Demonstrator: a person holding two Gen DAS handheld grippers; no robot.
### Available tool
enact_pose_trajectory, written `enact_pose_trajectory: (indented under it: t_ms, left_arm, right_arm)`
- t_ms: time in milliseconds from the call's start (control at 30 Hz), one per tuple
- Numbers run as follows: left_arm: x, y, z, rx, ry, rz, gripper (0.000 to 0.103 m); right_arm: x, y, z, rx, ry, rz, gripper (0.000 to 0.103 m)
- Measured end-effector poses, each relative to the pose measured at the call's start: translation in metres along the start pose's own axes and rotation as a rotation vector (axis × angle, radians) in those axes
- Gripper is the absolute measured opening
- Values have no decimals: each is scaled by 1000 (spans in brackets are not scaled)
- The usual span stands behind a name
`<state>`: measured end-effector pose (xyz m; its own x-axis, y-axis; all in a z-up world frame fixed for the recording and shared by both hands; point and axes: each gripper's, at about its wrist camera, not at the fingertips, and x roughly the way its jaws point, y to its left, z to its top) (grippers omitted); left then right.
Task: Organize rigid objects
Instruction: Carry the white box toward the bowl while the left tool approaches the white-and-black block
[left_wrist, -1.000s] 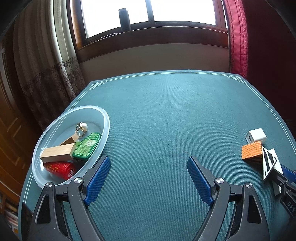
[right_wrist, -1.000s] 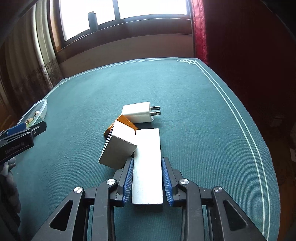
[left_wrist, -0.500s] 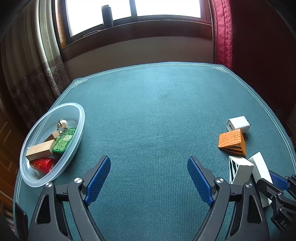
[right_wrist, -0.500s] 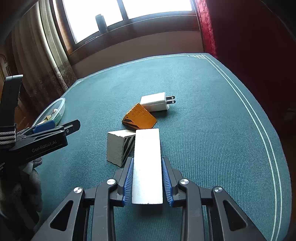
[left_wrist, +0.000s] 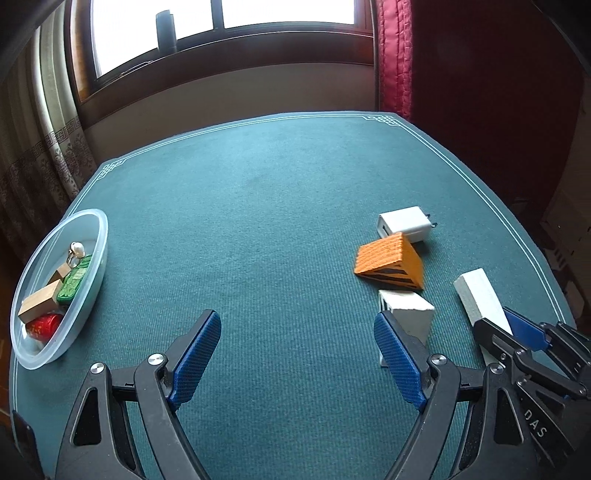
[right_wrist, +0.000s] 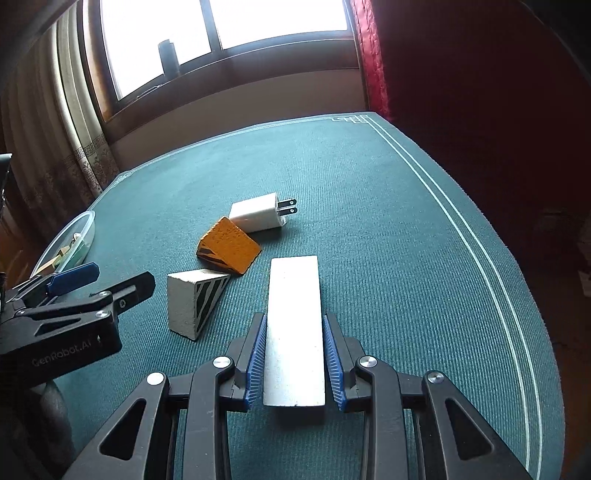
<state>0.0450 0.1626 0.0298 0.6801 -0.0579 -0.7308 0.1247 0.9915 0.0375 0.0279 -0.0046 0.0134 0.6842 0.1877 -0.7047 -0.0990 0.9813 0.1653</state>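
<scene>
White rectangular block (right_wrist: 294, 325) is clamped between the right gripper (right_wrist: 294, 360) pads, long axis pointing forward. It's now lifted clear: a second ago it lay against the white striped wedge (right_wrist: 194, 301), now there's open felt between them, and in the left wrist view the block's far end hangs apart from the pile. So the grasp has held through the lift.

White wedge now sits on its own, just beside the orange striped wedge (right_wrist: 229, 246), which touches or nearly touches the white charger (right_wrist: 258, 214). Those three remain on the green table (right_wrist: 369, 184), right side.

Left gripper (left_wrist: 297, 360) is wide open, holding nothing, hovering above the felt; its view has swung right over the last second, so the pile now sits just off its right finger.

Clear bowl (left_wrist: 94, 266) is at the table's left edge, well apart from the pile, already holding a wooden block (left_wrist: 38, 304), green tin (left_wrist: 74, 282), red item (left_wrist: 44, 326) and a small pearl piece (left_wrist: 76, 251).

Judgement: next is carrying the block across to the bowl; three items left after it.
</scene>
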Motion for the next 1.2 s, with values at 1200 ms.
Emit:
enact_pose_trajectory:
  t_ms: [1200]
  left_arm:
    - [21, -27, 13, -11, 55, -111, 86]
  right_arm:
    - [-3, -13, -2, 100, -14, -24, 32]
